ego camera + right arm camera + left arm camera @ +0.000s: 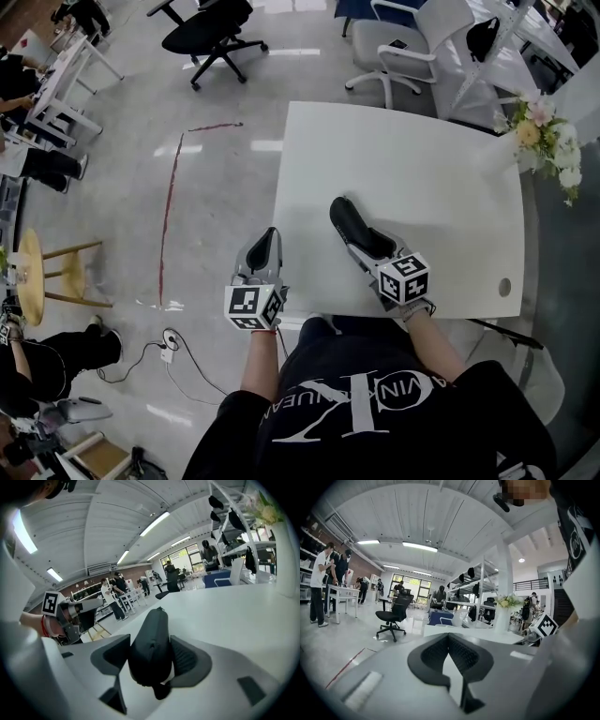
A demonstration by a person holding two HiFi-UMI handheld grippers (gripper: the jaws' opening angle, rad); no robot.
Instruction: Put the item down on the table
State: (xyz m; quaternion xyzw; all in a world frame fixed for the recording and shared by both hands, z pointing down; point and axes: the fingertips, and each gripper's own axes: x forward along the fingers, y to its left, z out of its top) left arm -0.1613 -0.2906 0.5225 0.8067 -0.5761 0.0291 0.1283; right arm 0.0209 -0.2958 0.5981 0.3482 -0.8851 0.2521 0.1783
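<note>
The item is a black oblong pouch [345, 214]. My right gripper [361, 236] is shut on its near end and holds it over the near middle of the white table [412, 150]. In the right gripper view the pouch [154, 630] sticks out forward between the two grey pads of the gripper [151, 654]. I cannot tell whether it touches the tabletop. My left gripper [270, 234] hovers at the table's left front corner. Its jaws [448, 637] meet at the tips with nothing between them.
A white vase of flowers [544, 141] stands at the table's far right corner. A grey chair [403, 47] sits behind the table and a black office chair [211, 33] farther left. A yellow stool [33, 277] and a floor cable [169, 342] lie to the left.
</note>
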